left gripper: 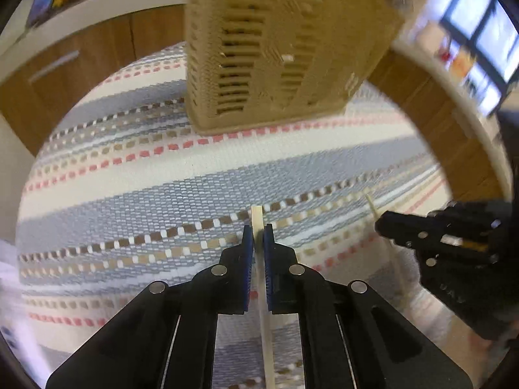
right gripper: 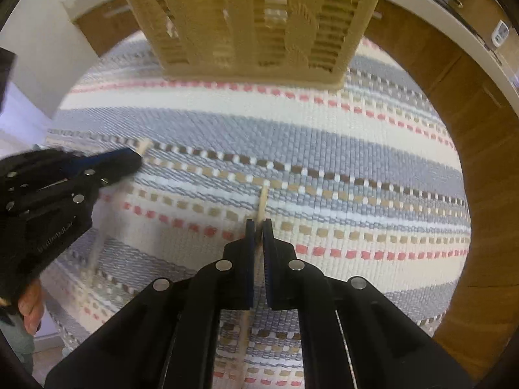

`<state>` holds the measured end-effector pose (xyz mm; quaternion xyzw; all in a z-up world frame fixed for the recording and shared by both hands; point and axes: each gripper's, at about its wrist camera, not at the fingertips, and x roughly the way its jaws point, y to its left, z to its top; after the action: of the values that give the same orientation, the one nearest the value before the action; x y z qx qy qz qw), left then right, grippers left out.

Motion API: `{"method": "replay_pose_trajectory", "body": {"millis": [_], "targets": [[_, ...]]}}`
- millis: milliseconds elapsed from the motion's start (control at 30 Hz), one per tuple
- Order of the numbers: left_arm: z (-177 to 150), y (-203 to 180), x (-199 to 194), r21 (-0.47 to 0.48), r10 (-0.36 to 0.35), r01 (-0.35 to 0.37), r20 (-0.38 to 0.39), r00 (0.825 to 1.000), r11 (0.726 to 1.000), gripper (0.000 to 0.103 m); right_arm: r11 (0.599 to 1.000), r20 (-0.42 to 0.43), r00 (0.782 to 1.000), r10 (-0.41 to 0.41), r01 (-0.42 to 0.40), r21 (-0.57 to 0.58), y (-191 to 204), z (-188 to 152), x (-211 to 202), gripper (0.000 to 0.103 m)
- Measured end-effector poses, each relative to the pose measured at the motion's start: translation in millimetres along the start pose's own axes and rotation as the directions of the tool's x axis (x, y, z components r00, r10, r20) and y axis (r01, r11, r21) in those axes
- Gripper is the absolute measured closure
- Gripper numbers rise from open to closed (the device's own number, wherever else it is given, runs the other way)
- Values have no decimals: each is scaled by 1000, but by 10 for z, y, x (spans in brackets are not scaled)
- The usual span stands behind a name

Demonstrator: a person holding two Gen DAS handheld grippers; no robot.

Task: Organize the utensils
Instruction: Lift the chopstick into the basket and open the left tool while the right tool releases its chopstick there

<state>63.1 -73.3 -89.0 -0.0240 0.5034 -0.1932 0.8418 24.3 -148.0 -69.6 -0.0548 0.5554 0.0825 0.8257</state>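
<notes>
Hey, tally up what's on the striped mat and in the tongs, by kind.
Sticks, one gripped in each pair of tongs: 2 (left, right)
Basket: 1
Tongs: 2 (left tongs, right tongs)
Mat: 1
Total: 6

Both the left gripper (left gripper: 258, 231) and right gripper (right gripper: 259, 227) angle steeply downward, jaws clamped.

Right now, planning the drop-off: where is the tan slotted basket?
The basket stands on the striped mat, top centre in both wrist views, beyond both grippers.
</notes>
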Motion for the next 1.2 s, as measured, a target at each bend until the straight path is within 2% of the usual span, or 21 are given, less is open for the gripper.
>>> {"method": "replay_pose_trajectory", "body": {"millis": [100,200,333,400,567,667,700,733,833,867,933,1000,1133,1200], "targets": [[-10,44,-277,-17,-36,39,124,992,999,99,1000,98,995,25,-25,-5,-21,-35,-252,100],[18,100,-587,-43,-79,91,232,970,995,99,1000,174,984,31,-31,-4,-44,-71,-457,100],[49,163,-982,-51,-141,172,366,920,984,99,998,282,958,59,-62,3,-122,-148,-740,100],[59,217,-1140,-60,-147,188,415,898,980,99,997,333,940,76,-83,6,-144,-171,-898,100],[136,244,-1535,-78,-140,224,573,807,971,99,993,479,873,95,-115,12,-147,-123,-1339,100],[217,210,-1808,-70,-105,201,662,742,977,99,992,576,811,100,-126,5,-125,-73,-1577,100],[255,185,-1888,-65,-90,184,686,722,981,99,992,614,783,103,-130,-1,-133,-35,-1660,100],[279,147,-1929,-58,-84,173,698,711,983,99,990,643,757,114,-143,-7,-146,2,-1731,100],[480,61,-2123,-40,-82,168,745,662,985,99,989,698,708,107,-147,-3,-177,198,-1918,100],[530,39,-2168,-41,-78,166,756,650,985,99,988,709,697,110,-152,-4,-196,246,-1961,100],[656,-3,-2262,-44,-55,146,791,609,988,99,986,727,676,121,-164,-12,-251,392,-2085,100],[740,-16,-2323,-44,-38,128,816,576,991,99,983,737,661,139,-185,-20,-302,506,-2193,100],[909,-61,-2447,-55,15,68,874,486,996,99,981,758,636,144,-195,-23,-415,722,-2420,100],[962,-78,-2466,-61,33,47,890,454,997,99,980,774,618,140,-201,-17,-489,798,-2495,100]]}}
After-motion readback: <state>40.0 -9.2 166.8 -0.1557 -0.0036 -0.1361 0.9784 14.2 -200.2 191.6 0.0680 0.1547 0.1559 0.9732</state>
